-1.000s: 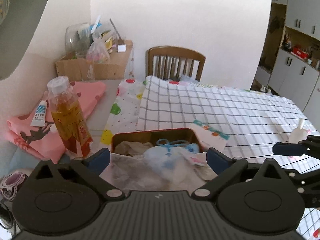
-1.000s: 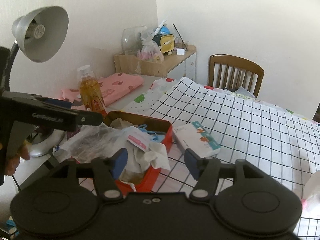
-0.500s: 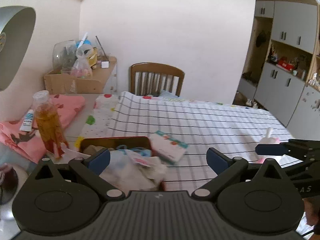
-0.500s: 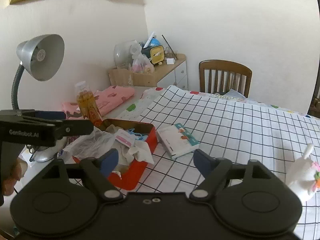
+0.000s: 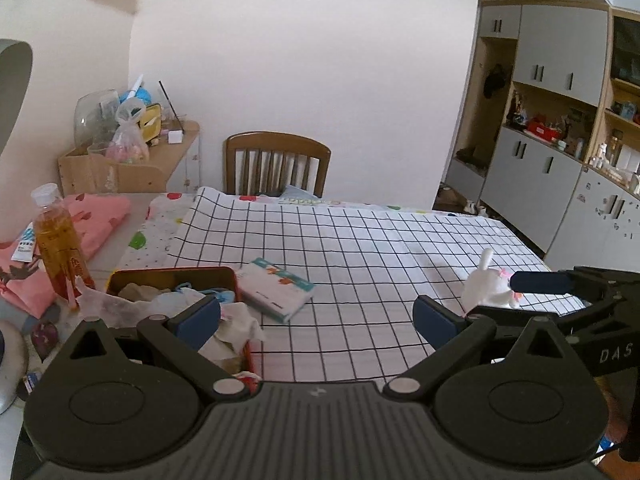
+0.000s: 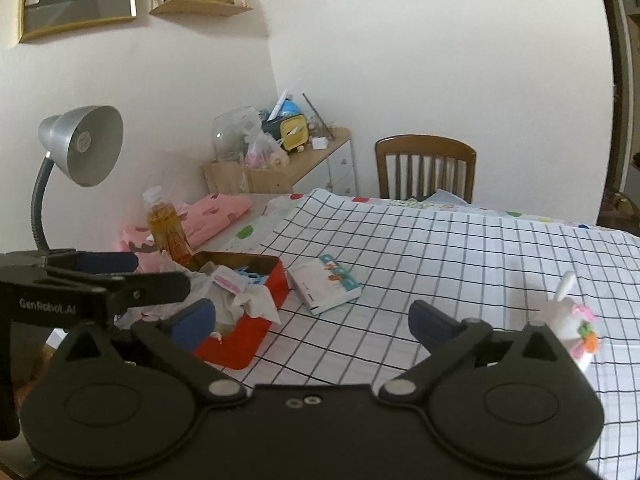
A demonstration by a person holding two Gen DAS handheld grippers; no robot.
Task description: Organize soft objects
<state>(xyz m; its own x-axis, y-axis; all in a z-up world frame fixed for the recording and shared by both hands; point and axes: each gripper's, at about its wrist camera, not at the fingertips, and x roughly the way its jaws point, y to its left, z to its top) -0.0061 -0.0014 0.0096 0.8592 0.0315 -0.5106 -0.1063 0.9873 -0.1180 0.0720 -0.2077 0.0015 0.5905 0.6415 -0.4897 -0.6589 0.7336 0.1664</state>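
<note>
Both grippers hang above the checked table and hold nothing. The left gripper has its jaws wide apart. The right gripper is opening its jaws, with nothing between them. A red tin sits near the table's left edge, stuffed with crumpled cloths. A tissue pack lies just beside the tin. A white bunny toy stands well apart, on the right. A bottle stands behind the tin.
</note>
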